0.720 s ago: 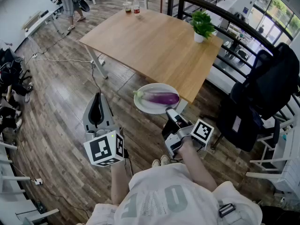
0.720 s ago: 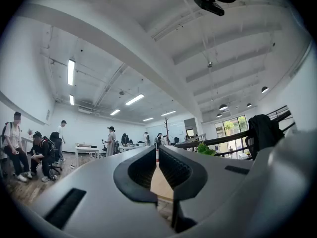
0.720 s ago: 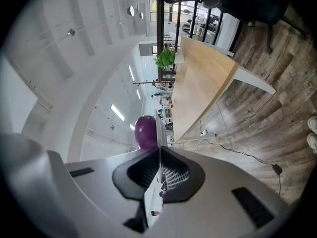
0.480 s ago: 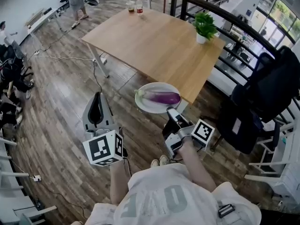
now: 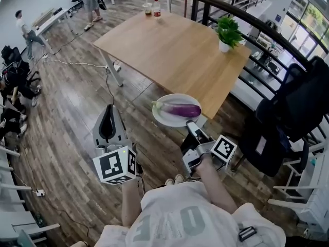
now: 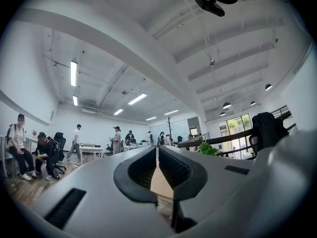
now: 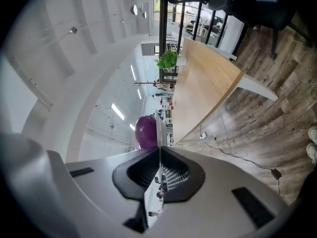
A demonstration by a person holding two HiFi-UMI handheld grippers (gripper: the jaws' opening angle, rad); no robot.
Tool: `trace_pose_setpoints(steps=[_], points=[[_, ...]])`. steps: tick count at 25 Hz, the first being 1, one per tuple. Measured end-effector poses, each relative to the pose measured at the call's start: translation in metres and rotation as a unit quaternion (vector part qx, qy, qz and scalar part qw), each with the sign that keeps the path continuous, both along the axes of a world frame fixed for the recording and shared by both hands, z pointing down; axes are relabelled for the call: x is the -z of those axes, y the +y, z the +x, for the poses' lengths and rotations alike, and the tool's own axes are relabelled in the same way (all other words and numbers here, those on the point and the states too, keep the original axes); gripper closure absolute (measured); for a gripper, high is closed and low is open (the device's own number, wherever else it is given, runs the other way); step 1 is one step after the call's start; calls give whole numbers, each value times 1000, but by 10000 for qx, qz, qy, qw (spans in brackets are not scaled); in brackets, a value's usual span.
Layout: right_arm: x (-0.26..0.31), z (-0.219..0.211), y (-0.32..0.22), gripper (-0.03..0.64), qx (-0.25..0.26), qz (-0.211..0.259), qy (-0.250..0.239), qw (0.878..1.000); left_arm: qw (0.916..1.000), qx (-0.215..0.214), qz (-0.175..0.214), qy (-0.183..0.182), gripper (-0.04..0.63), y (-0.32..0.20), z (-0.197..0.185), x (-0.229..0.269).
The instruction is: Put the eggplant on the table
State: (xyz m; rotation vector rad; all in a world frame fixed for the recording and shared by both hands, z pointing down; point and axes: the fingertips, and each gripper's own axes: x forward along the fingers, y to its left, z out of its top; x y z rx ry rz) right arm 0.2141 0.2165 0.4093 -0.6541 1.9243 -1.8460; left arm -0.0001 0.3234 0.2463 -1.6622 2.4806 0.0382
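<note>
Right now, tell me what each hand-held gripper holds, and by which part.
The right hand-held gripper is shut on the near rim of the white plate, which carries the eggplant. The left hand-held gripper is shut and holds nothing.

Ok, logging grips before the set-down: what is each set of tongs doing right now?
Left tongs: closed, empty.
Right tongs: closed on the plate rim; the eggplant lies on it.
</note>
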Motion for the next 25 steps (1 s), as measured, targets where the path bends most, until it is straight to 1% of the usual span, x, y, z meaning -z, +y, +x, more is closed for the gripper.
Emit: trace_pose_setpoints(steps=[5,8,12,16,19,22,25], points=[[-6,2,-19,591,168,51,12,9998,9998,173,35,83,586,-10,2,-11],[-14,3,-45,591,188,118,57,9997,9997,230,4,84,586,-27,2,-23],[-27,-5,-74,591,158,151,14,9998,9996,263,-4,103,587,-49,-12,-43],[-38,-19,-110,591,71,256,-19,9996,9998,133,102,70,587,-90,-31,-56],[-46,-40,-144,591,17,330,-40,9994,9998,-12,215,57,587,-127,-51,-68],[-54,-72,-185,591,-25,343,-27,9994,9993,-293,231,-13,588,-180,-83,-77],[-56,-113,-229,592,-106,69,-49,9999,9984,-500,263,-60,588,-243,-133,-68]])
